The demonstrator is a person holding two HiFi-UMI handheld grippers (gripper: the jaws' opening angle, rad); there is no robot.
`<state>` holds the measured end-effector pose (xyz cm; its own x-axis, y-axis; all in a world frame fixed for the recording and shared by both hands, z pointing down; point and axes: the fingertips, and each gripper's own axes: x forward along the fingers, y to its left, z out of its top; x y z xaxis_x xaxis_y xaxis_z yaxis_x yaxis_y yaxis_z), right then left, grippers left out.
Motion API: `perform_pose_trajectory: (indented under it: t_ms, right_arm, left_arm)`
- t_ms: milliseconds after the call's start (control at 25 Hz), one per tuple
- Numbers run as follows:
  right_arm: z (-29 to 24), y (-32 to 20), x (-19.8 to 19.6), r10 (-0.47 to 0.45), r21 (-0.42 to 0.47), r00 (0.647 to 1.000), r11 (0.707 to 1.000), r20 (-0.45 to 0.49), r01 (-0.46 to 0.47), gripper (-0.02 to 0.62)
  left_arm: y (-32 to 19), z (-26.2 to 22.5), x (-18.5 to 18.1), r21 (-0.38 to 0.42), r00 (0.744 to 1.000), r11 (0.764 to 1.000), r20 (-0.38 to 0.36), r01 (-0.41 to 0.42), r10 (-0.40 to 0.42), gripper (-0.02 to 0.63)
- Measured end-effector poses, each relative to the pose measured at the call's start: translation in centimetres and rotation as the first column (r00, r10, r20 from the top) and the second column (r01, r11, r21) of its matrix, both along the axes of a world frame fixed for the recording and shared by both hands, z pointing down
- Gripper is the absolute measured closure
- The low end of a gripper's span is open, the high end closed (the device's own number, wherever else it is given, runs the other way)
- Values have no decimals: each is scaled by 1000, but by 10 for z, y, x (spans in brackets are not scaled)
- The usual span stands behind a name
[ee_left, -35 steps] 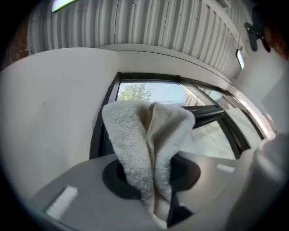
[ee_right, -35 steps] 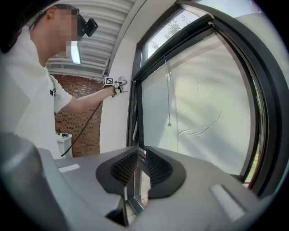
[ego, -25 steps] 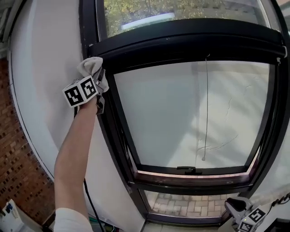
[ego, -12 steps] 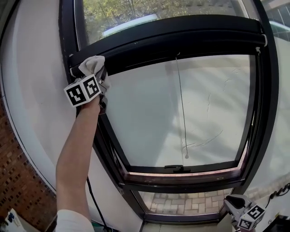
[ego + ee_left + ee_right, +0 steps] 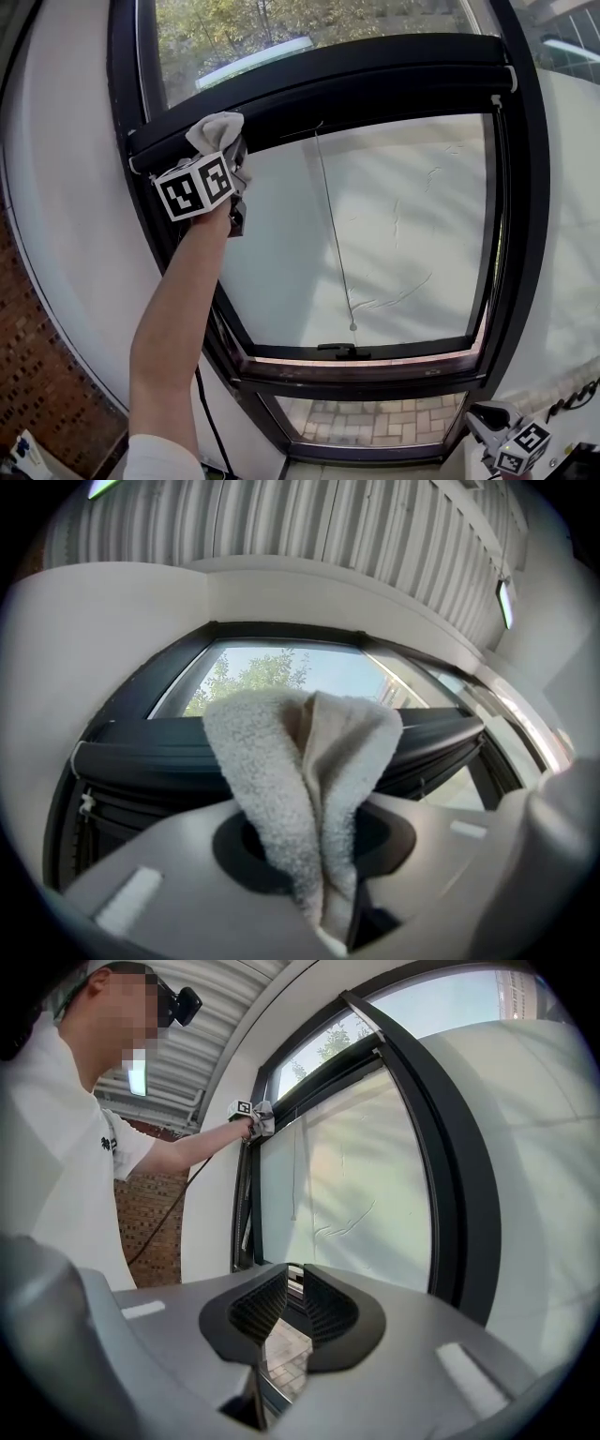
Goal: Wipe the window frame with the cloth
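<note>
A beige terry cloth (image 5: 217, 129) is pinched in my left gripper (image 5: 225, 152), which is raised at arm's length. The cloth presses against the black window frame (image 5: 375, 75) at the left end of its horizontal crossbar. In the left gripper view the cloth (image 5: 300, 780) folds up out of the shut jaws, with the dark crossbar (image 5: 141, 757) right behind it. My right gripper (image 5: 489, 424) hangs low at the bottom right, far from the cloth. Its jaws (image 5: 293, 1296) are shut with nothing between them, and they face the frame (image 5: 450, 1194).
A thin blind cord (image 5: 333, 234) hangs down over the pale lowered blind. A black latch (image 5: 337, 351) sits on the lower sash. A brick wall (image 5: 37, 375) and a black cable (image 5: 211, 422) are at the lower left. The person (image 5: 66, 1147) fills the right gripper view's left.
My left gripper and the cloth have slid rightward along the crossbar, away from the frame's left upright. The right gripper has stayed low and shut.
</note>
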<state>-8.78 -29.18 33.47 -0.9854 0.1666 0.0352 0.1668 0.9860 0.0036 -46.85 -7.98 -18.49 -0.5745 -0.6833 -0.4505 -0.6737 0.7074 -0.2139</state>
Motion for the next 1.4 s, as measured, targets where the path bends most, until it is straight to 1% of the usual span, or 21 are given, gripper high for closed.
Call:
perform_pose_trajectory:
  t_ms: [200,400,560,720,880,1040,1200,1400]
  right_arm:
    - [2,-25,25,19,0,1000,1000,-2,-19,543]
    - [4,-47,49,45,-8,999,999,11,-45,543]
    - [7,-58,65,58,-16,998,998,21,-58,543]
    - [10,-68,81,76,-21,997,997,25,-76,543]
    - [13,-75,99,102,-32,994,994,28,-101,543]
    - [19,-83,120,146,-44,989,989,27,-144,543]
    - [25,-91,142,201,-55,979,978,18,-200,543]
    - [30,-98,167,266,-68,964,962,23,-263,543]
  left_arm:
    - [-56,-1,38,-14,999,999,15,-47,47,471]
    - [-95,0,64,-12,998,998,18,-63,64,471]
    - [-131,3,88,-33,993,993,27,-117,118,471]
    - [-172,5,120,-56,985,985,44,-164,166,471]
    - [-221,7,150,-85,972,970,43,-227,231,471]
    - [-257,7,173,-90,964,963,55,-253,259,471]
    - [-293,8,201,-109,950,949,69,-295,304,471]
    - [-348,15,241,-166,920,916,83,-365,382,471]
